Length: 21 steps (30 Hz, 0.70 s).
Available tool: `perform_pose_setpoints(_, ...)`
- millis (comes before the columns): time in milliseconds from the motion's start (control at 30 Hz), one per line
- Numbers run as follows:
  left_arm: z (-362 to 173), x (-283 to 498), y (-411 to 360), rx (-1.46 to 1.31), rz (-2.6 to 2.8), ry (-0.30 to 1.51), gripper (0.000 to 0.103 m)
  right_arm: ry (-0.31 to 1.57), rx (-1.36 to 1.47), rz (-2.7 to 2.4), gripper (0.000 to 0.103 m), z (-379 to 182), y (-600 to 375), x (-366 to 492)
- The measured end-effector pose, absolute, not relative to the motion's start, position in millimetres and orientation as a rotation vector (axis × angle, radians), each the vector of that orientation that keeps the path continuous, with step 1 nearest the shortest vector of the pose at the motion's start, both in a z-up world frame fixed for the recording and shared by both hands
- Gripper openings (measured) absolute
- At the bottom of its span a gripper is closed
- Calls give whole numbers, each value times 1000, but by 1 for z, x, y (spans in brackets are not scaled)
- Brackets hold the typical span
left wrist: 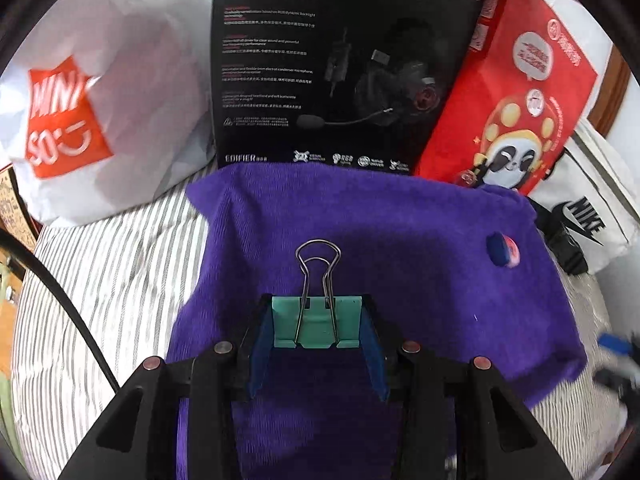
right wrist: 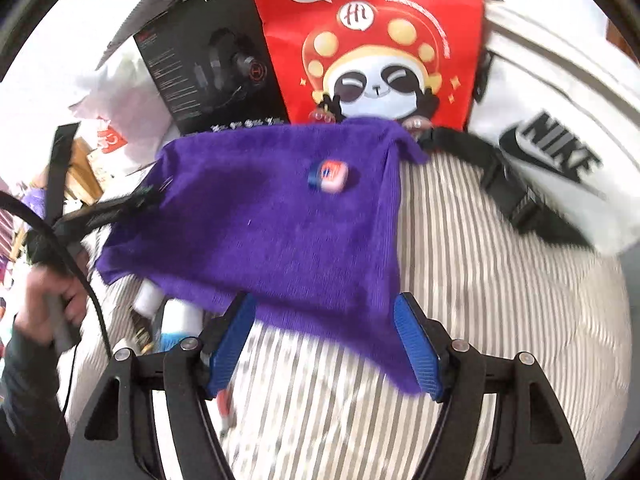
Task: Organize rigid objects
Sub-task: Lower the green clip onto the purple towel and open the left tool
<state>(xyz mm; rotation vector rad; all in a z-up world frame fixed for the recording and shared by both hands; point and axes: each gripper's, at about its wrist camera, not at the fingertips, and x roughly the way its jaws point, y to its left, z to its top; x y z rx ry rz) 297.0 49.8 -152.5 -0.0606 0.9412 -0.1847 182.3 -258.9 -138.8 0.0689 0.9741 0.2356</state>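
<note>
Binder clip [left wrist: 317, 322] clamped in left jaws over purple cloth [left wrist: 400, 240]; right jaws apart at cloth's edge.

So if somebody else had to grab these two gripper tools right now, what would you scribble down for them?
Left gripper: shut on a green binder clip, held above the purple towel.
Right gripper: open, nothing between its blue pads, near the towel's front edge.
On the towel: one small blue and pink object, too blurred to name.
Off the towel: white items peek out from under its left edge in the right wrist view.
Done: one small object lies on the towel.
Left: likely set the clip down on the towel, then gather whatever else is loose.
</note>
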Motion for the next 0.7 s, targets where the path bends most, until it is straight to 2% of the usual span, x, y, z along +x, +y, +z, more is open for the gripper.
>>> perform_pose_setpoints(300, -167, 342, 29, -2, -150, 1018, 39, 1012, 140, 242, 71, -148, -271, 153)
perform_pose_setpoints(700, -178, 352, 3, 90, -126, 1030, 40, 1000, 166, 257, 72, -141, -273, 143)
